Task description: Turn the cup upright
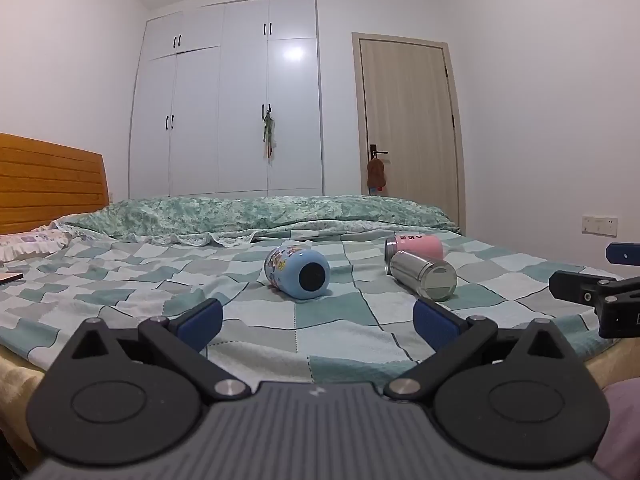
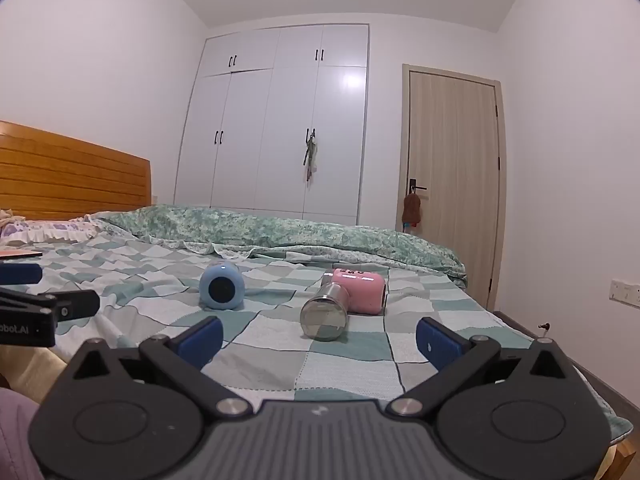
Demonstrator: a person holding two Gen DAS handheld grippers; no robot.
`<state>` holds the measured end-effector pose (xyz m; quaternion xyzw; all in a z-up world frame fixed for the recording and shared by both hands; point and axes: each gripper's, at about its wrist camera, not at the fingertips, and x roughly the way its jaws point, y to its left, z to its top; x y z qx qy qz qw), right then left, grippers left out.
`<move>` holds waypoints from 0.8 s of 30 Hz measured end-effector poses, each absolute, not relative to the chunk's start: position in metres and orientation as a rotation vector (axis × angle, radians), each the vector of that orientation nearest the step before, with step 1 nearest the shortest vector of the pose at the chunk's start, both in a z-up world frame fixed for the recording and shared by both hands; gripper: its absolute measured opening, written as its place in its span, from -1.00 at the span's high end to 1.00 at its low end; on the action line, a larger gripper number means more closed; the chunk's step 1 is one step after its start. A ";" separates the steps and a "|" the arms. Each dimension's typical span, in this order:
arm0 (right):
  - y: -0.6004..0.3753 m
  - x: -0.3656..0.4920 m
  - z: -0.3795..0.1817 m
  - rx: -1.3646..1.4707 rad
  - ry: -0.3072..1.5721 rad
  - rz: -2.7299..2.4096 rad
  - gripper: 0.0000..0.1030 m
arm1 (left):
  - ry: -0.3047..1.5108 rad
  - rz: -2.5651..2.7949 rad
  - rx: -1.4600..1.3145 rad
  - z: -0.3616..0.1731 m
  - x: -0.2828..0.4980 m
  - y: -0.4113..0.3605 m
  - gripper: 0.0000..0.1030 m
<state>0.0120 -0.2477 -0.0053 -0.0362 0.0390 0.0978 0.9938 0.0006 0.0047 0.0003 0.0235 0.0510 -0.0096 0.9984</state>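
Three cups lie on their sides on the checked bed cover [image 1: 120, 280]. A blue cartoon cup [image 1: 297, 274] [image 2: 221, 286] shows its dark base to me. A steel cup [image 1: 423, 275] [image 2: 325, 312] lies against a pink cup [image 1: 416, 246] [image 2: 360, 290] behind it. My left gripper [image 1: 318, 322] is open and empty, low above the bed's near edge, short of the blue cup. My right gripper [image 2: 319, 338] is open and empty, just short of the steel cup. Each gripper shows at the edge of the other's view [image 1: 612, 292] [image 2: 44, 304].
A rumpled green quilt [image 1: 256, 216] lies across the far side of the bed. A wooden headboard [image 1: 48, 180] and pillow are at left. A flat dark object [image 1: 10, 277] lies at far left. White wardrobe [image 1: 228, 100] and a door [image 1: 408, 120] stand behind.
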 end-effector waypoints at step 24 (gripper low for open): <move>-0.246 0.012 -0.004 -0.074 0.078 0.195 -1.00 | 0.103 -0.026 0.046 0.002 0.000 0.004 -1.00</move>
